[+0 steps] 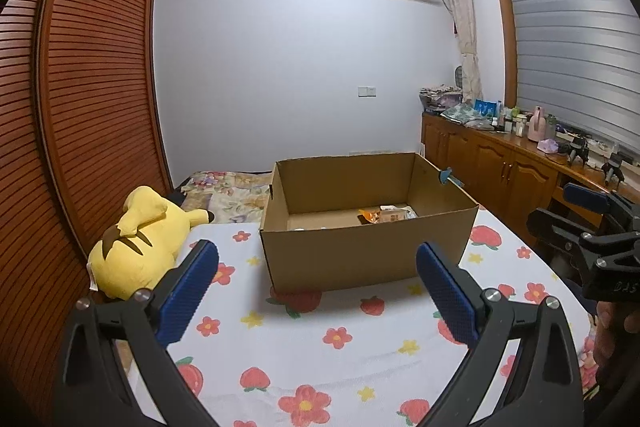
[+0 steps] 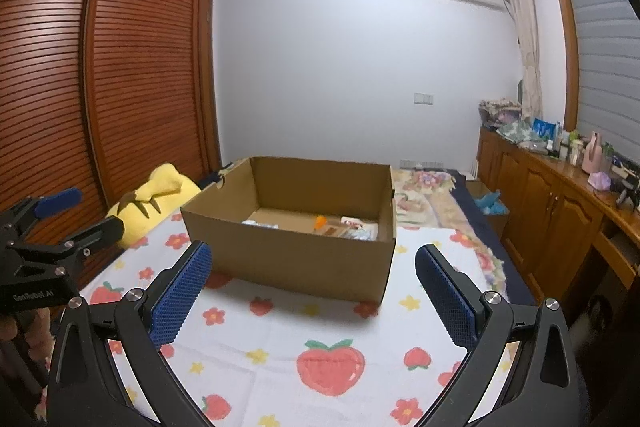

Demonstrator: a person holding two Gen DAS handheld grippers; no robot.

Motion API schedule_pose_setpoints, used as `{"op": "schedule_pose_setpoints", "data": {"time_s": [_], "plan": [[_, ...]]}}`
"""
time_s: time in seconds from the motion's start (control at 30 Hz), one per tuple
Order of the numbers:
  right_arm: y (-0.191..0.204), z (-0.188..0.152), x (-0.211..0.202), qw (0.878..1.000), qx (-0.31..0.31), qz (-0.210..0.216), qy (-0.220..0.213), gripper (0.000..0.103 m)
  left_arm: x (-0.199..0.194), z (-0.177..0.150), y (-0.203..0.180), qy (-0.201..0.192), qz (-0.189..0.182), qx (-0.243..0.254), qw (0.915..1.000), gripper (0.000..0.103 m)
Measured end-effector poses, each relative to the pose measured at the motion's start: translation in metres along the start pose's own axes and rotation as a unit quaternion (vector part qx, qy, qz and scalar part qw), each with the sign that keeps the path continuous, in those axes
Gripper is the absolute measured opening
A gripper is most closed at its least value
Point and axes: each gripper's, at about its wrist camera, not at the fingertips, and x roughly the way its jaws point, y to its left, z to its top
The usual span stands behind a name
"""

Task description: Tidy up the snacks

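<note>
An open cardboard box stands on a bed covered by a white sheet with strawberries and flowers. Several snack packets lie on the box floor, one with orange wrapping. My left gripper hovers open in front of the box, its blue pads wide apart and holding nothing. My right gripper is also open and empty, just short of the box's near wall. Each gripper shows at the edge of the other's view: the right gripper, the left gripper.
A yellow plush toy lies left of the box beside a slatted wooden wardrobe. A wooden cabinet with bottles and clutter runs along the right wall. A floral quilt lies behind the box.
</note>
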Motion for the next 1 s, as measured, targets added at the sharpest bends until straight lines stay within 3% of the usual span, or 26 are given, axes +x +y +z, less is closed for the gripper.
{"op": "schedule_pose_setpoints", "data": {"time_s": [1.0], "plan": [[-0.0011, -0.0012, -0.0044, 1.0, 0.003, -0.004, -0.004, 0.103, -0.005, -0.0038, 0.0028, -0.001, 0.003, -0.005, 1.0, 0.1]]}}
